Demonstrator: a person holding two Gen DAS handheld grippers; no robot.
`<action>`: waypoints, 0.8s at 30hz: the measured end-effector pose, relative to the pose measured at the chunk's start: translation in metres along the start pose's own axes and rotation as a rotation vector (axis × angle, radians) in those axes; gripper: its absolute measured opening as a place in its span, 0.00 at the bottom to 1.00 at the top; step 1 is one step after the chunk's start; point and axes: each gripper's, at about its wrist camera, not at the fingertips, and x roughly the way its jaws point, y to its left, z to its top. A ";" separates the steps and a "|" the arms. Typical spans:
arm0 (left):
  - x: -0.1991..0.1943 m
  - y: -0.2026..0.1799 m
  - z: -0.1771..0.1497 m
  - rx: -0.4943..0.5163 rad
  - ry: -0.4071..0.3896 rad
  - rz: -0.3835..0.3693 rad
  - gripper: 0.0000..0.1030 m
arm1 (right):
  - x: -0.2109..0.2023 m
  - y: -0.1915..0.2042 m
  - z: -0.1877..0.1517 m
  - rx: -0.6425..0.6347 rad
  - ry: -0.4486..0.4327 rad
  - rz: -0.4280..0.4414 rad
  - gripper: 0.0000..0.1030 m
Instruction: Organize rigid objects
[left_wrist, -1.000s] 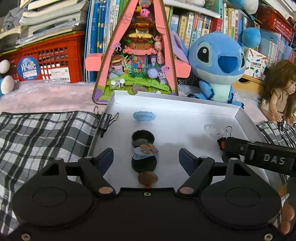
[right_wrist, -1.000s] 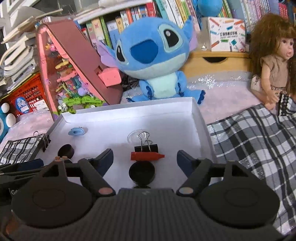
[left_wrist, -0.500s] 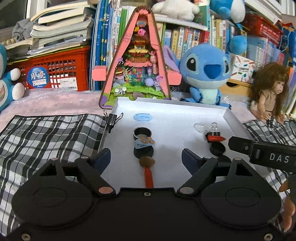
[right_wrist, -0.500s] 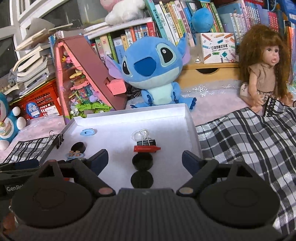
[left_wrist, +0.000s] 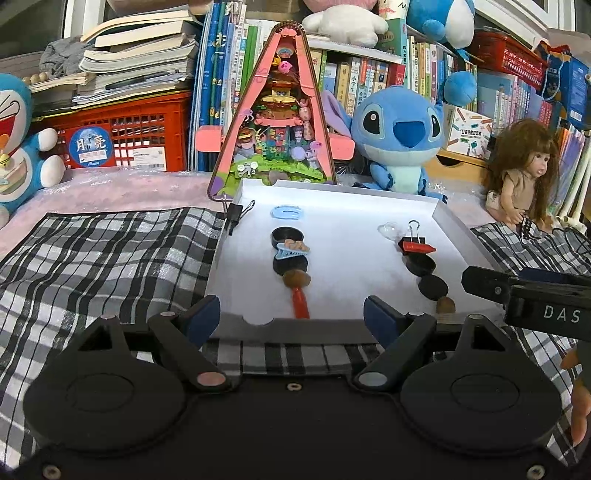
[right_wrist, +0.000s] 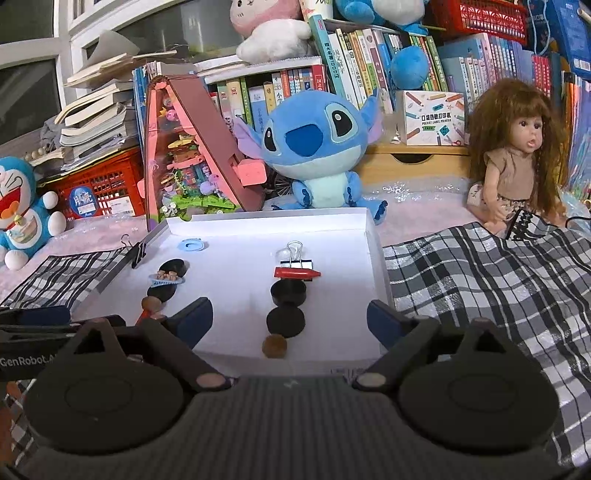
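A white tray (left_wrist: 461, 236) lies on a checked cloth and holds two rows of small objects. The left row runs from a blue ring (left_wrist: 286, 213) through a black cap (left_wrist: 286, 235), a blue hair clip (left_wrist: 291, 250) and a brown knob (left_wrist: 296, 279) to a red crayon (left_wrist: 301, 302). The right row runs from a binder clip (right_wrist: 295, 258) through a red crayon (right_wrist: 297, 274), a black cap (right_wrist: 288, 293) and a black disc (right_wrist: 286, 321) to a brown knob (right_wrist: 274, 346). My left gripper (left_wrist: 291, 317) hangs open over the tray's near rim, holding nothing. My right gripper (right_wrist: 290, 319) is at the near rim too; its jaws are opening and nothing is between them.
A black binder clip (left_wrist: 236, 216) grips the tray's left rim. The checked cloth (left_wrist: 110, 258) spreads to both sides. Behind the tray stand a pink triangular toy house (left_wrist: 280, 110), a blue plush (left_wrist: 399, 136) and a doll (right_wrist: 513, 166). A red crate (left_wrist: 122, 136) and books fill the back.
Both grippers have drawn back from the tray toward its near edge, so the near ends of both rows have come into view. Both pairs of jaws stand wider apart.
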 end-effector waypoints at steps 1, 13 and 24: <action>-0.002 0.001 -0.001 -0.001 -0.001 -0.001 0.81 | -0.002 0.000 -0.001 -0.003 -0.001 0.000 0.93; -0.013 0.001 -0.024 0.010 0.005 0.010 0.82 | -0.019 0.004 -0.015 -0.020 -0.016 -0.003 0.94; -0.012 0.001 -0.048 0.028 0.012 0.037 0.82 | -0.022 0.004 -0.042 -0.038 0.007 -0.018 0.95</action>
